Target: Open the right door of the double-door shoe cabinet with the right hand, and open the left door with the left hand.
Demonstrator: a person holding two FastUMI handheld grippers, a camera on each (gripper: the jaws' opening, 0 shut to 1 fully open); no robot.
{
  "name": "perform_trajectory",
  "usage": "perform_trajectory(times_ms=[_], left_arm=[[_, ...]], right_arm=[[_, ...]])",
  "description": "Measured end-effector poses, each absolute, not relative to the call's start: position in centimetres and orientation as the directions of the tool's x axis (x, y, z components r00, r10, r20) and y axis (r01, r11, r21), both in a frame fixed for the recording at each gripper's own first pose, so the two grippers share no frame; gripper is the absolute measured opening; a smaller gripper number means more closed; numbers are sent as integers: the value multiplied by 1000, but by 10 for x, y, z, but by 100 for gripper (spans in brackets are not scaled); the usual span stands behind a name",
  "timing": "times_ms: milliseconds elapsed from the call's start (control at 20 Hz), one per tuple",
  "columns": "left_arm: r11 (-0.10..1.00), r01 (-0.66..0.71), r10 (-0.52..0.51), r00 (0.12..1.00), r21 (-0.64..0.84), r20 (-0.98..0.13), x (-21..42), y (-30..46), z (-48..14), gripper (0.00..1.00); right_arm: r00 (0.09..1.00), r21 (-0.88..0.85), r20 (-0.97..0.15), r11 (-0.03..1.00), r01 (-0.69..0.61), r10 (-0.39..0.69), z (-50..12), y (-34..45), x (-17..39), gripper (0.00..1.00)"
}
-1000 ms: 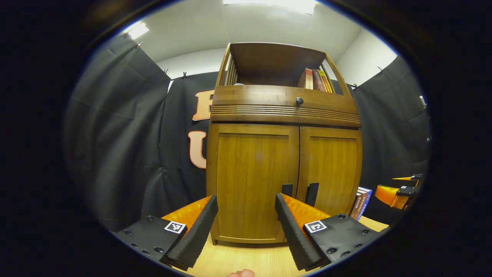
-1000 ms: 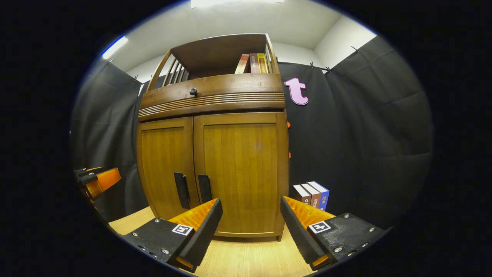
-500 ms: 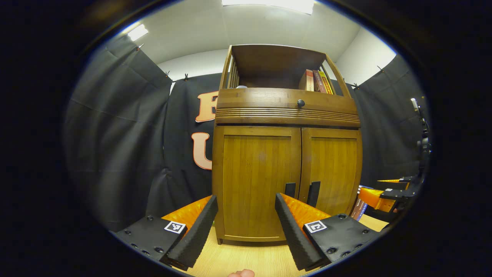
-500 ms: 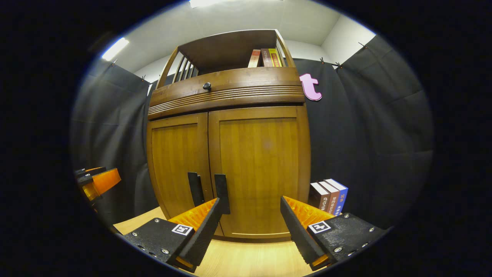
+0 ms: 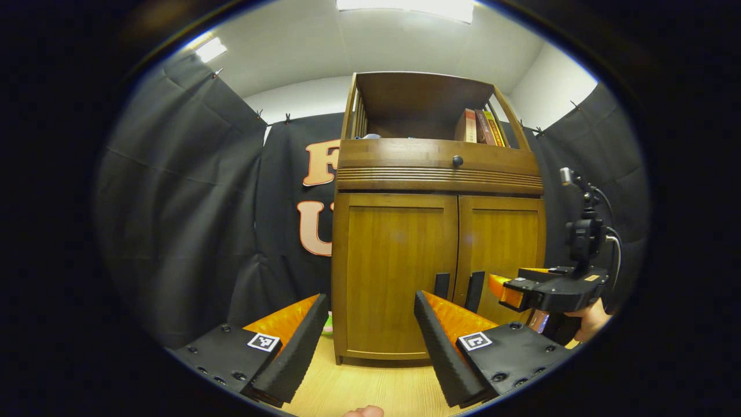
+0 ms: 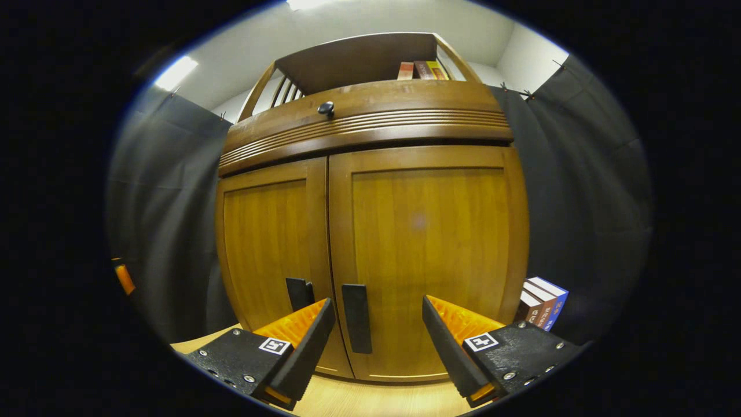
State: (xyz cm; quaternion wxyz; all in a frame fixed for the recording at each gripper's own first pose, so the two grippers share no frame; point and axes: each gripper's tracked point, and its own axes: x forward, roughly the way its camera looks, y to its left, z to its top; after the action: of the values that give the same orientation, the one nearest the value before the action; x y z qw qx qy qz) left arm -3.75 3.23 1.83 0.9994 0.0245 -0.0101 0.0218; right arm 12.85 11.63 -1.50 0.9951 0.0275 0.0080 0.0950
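A brown wooden shoe cabinet (image 5: 437, 231) (image 6: 370, 231) stands on a light wooden table, both doors shut. Each door has a dark vertical handle near the centre seam. In the right gripper view the right door's handle (image 6: 356, 317) sits between my open fingers, close ahead, and the left door's handle (image 6: 299, 292) shows beside it. My right gripper (image 6: 375, 339) is open and holds nothing. In the left gripper view my left gripper (image 5: 370, 333) is open, farther back, facing the left door (image 5: 393, 278). The right gripper (image 5: 541, 289) also appears there at the right, held by a hand.
The cabinet has a drawer with a round dark knob (image 5: 457, 160) and an open top shelf holding books (image 5: 480, 124). More books (image 6: 541, 301) stand on the table right of the cabinet. Black cloth hangs behind and at both sides.
My right gripper has moved in towards the cabinet, so the right door's handle now lies between its fingers. My left gripper has drifted back and left a little.
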Motion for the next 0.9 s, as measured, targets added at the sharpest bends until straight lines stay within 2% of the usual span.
perform_trajectory(times_ms=[150,200,300,400,450,550,600,650,750,800,850,900], left_arm=[[996,-73,72,997,43,21,-44,46,18,98],[996,-82,81,996,42,22,-45,49,18,99],[995,-94,93,995,42,26,-49,55,20,99],[993,-106,105,994,44,29,-50,61,19,99],[993,-111,110,993,44,30,-50,63,20,99],[992,-117,116,993,42,33,-50,66,21,99],[992,-118,117,992,42,36,-49,67,21,99],[992,-119,117,992,44,37,-49,68,21,99],[991,-125,123,992,48,42,-48,71,22,99],[991,-128,125,991,49,44,-48,72,22,99],[990,-130,128,991,50,46,-47,72,22,99],[990,-133,131,990,51,48,-46,73,23,99]], right_arm=[[984,52,-24,983,-176,178,-28,126,148,93],[985,50,-29,985,-168,170,-34,127,156,97],[985,56,-50,985,-161,164,-44,130,165,94],[985,53,-65,986,-156,159,-52,133,174,100],[986,45,-68,988,-150,152,-55,133,178,92],[988,43,-68,990,-134,137,-59,134,183,88],[989,48,-72,991,-128,131,-61,135,186,99],[988,56,-80,991,-124,129,-65,136,189,84],[988,72,-92,990,-118,124,-71,135,197,82],[988,76,-101,991,-107,114,-74,131,201,92],[988,81,-108,992,-99,108,-76,129,204,81],[988,84,-111,992,-96,105,-77,129,207,81]])
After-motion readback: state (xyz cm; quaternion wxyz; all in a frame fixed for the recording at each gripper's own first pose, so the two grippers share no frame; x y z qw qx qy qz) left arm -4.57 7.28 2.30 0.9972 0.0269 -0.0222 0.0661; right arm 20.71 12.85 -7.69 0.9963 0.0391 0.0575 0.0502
